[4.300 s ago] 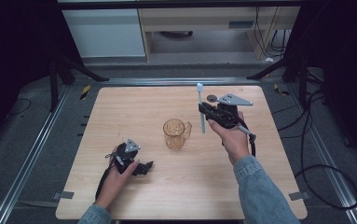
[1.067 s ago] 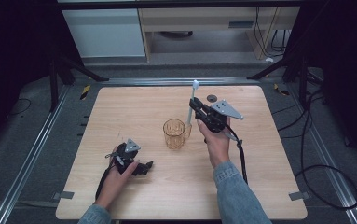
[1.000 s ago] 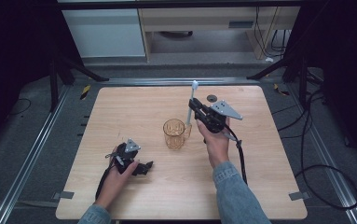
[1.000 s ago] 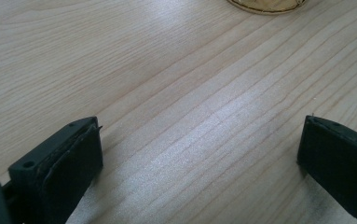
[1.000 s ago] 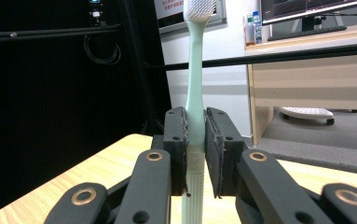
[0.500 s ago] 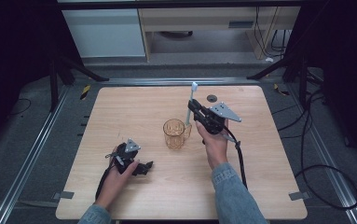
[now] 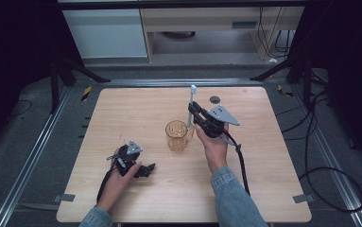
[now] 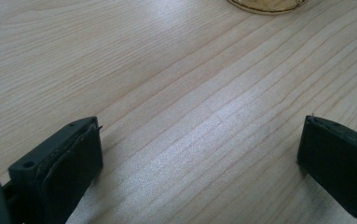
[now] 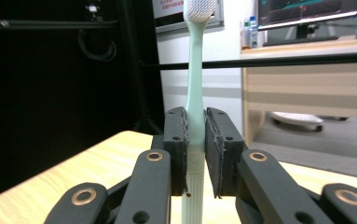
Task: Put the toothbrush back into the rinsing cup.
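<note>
Right claw (image 9: 195, 154) pinching a toothbrush (image 9: 195, 84) tight, handle between the pads, brush head standing up above the claw, bottom end poking out below. Cup (image 7: 177, 135) on the bench (image 7: 122, 109) just beside that claw, on its left in the high view. Left claw (image 8: 199, 158) spread wide, nothing inside, low over bare bench, well apart from the cup.
</note>
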A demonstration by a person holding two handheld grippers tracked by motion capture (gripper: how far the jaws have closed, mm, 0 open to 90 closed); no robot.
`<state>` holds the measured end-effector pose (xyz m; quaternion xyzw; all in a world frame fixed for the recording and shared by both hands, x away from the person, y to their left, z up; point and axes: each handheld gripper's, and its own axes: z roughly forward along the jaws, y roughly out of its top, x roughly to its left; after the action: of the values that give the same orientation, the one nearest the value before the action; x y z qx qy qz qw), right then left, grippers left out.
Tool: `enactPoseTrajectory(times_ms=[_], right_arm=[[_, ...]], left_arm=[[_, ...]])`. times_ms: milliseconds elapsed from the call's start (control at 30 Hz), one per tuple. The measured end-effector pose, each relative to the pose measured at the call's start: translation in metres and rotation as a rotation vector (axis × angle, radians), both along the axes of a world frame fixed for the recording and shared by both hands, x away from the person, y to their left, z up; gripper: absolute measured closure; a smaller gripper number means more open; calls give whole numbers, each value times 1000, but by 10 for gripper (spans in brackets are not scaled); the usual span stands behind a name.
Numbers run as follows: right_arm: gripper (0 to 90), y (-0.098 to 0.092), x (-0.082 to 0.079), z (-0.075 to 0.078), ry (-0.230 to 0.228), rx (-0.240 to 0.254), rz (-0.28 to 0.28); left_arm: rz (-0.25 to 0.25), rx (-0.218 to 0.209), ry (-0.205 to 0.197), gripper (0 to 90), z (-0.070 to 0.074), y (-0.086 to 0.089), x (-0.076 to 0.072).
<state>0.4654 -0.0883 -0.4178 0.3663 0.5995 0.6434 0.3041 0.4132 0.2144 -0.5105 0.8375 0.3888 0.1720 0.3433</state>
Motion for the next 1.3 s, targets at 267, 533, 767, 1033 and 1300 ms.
enactPoseTrajectory(times_ms=[267, 533, 767, 1033, 1300], right_arm=[[792, 5, -3, 0, -17, -25, -20], [792, 3, -4, -3, -24, -20, -30], [791, 4, -5, -9, -25, -27, -28], [791, 7, -4, -18, -20, -33, -22], [792, 10, -6, -26, -13, -45, -23]], left_arm=[[0, 0, 0, 0, 0, 0, 0], [0, 0, 0, 0, 0, 0, 0], [0, 0, 0, 0, 0, 0, 0], [0, 0, 0, 0, 0, 0, 0], [0, 0, 0, 0, 0, 0, 0]])
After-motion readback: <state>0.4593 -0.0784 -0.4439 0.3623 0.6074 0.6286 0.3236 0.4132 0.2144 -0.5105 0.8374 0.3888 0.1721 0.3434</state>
